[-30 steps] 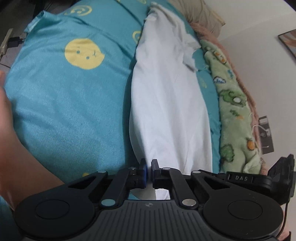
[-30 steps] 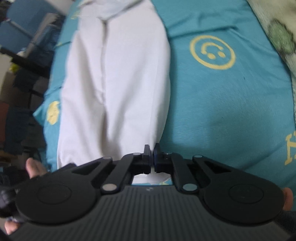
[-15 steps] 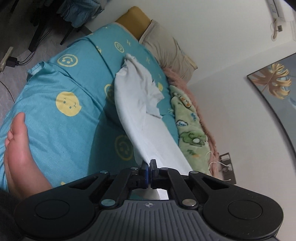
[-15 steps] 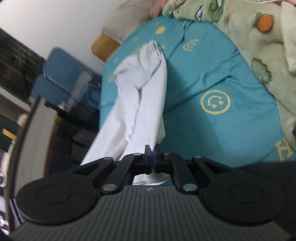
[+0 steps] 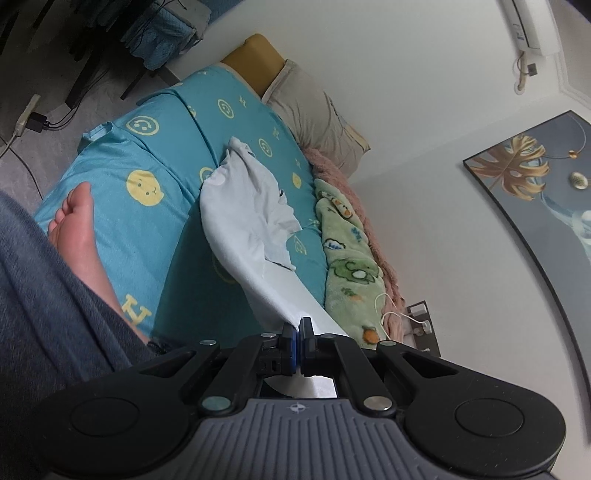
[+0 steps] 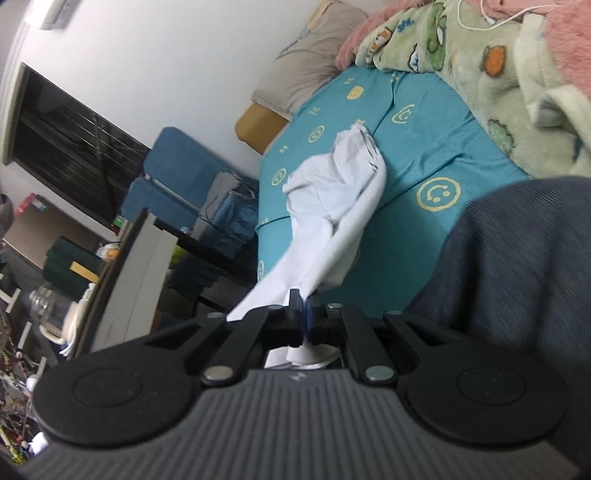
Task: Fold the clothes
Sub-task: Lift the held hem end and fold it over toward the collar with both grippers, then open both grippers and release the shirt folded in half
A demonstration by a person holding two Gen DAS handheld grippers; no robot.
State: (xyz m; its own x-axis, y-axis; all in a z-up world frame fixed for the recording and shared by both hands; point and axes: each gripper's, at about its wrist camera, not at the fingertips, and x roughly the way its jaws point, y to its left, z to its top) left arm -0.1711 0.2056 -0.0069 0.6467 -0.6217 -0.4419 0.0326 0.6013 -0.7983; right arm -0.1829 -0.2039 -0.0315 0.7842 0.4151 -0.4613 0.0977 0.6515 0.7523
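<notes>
One white garment (image 5: 247, 221) on one teal bed sheet (image 5: 110, 184), two grippers — the left gripper (image 5: 298, 325) and the right gripper (image 6: 304, 299) — one beige pillow (image 5: 317, 114), one green cartoon blanket (image 5: 347, 266), one bare foot (image 5: 74, 225), one framed picture (image 5: 535, 192) and one air conditioner (image 5: 532, 22).

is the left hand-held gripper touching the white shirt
Touching. The left wrist view shows the left hand-held gripper shut on the near edge of the white shirt, cloth pinched between its jaws.
</notes>
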